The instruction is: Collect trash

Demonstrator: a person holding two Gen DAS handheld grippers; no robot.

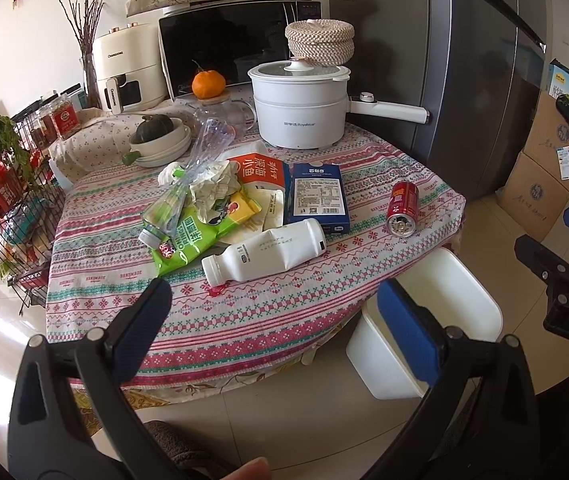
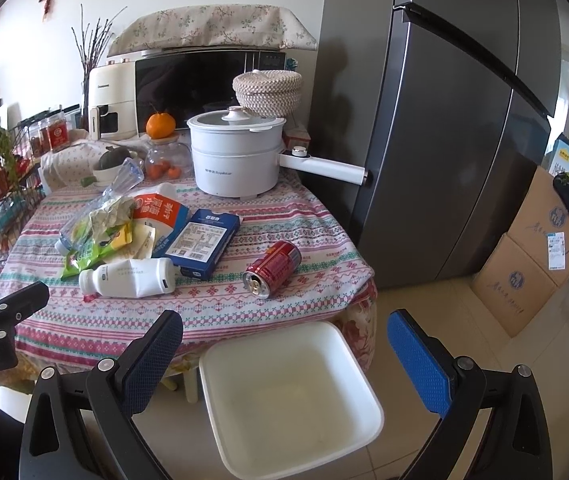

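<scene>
Trash lies on the patterned tablecloth [image 1: 284, 312]: a white plastic bottle [image 1: 264, 254] [image 2: 128, 278] on its side, a red can [image 1: 402, 208] [image 2: 274, 268] on its side, a blue carton [image 1: 318, 198] [image 2: 204, 242], an orange-and-white milk carton [image 1: 260, 172] [image 2: 158, 210], a green snack bag [image 1: 188, 236] [image 2: 84, 254], crumpled paper [image 1: 212, 188] and a clear plastic bottle [image 1: 182, 196]. An empty white bin [image 2: 290, 396] [image 1: 424, 320] stands on the floor by the table's front right. My left gripper [image 1: 274, 312] is open before the white bottle. My right gripper [image 2: 284, 344] is open above the bin.
A white electric pot [image 1: 300, 104] with a long handle, a microwave [image 1: 228, 48], an air fryer [image 1: 124, 68], a glass jar with an orange [image 1: 208, 84] and a bowl with a squash [image 1: 156, 132] stand at the table's back. A grey fridge [image 2: 444, 120] and cardboard boxes [image 2: 536, 252] are right; a wire rack [image 1: 4, 200] left.
</scene>
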